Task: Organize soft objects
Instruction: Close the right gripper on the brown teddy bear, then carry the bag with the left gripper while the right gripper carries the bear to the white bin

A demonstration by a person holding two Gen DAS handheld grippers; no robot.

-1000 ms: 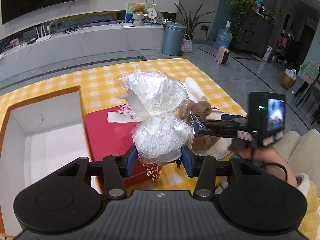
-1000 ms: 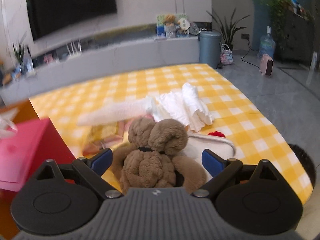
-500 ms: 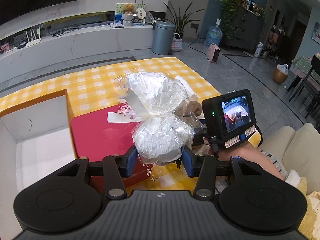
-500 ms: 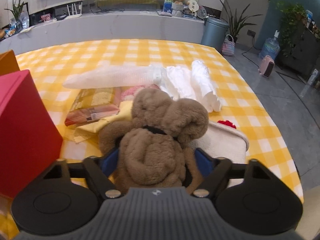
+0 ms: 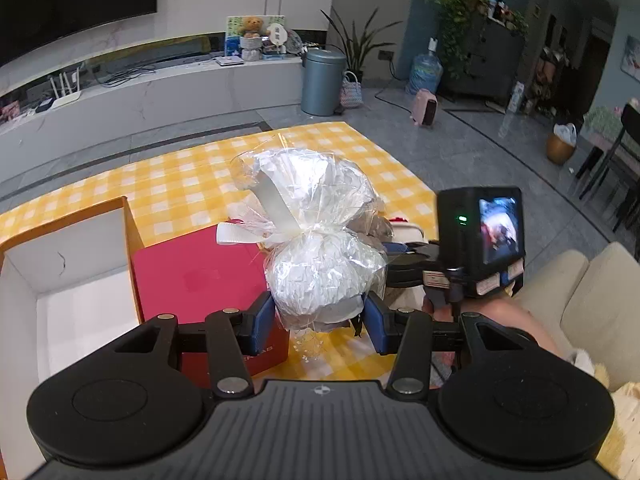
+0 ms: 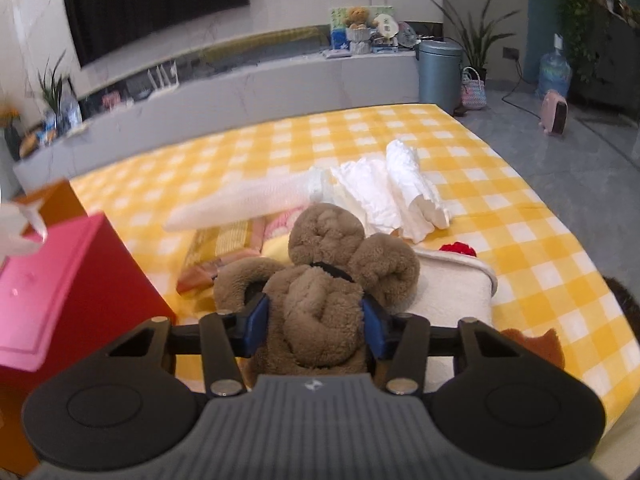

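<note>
Two soft things are in hand at once. The left gripper is clamped on the cellophane-wrapped white bundle, tied with a white ribbon, holding it up above the red box and just beside the open white-lined box. That open box looks empty from here, so nothing seems sorted away yet. The right gripper has its jaws just closing in, and the blue pads now press the flanks of the brown plush toy, which sits among the pile on the yellow checked cloth. Left to clear, by my reckoning: the white folded cloths, a long pale wrapped roll, a cream pad with a red scrap on it, and the striped fabric underneath. Early days, then — two items gripped, none placed, most of the heap waiting.
</note>
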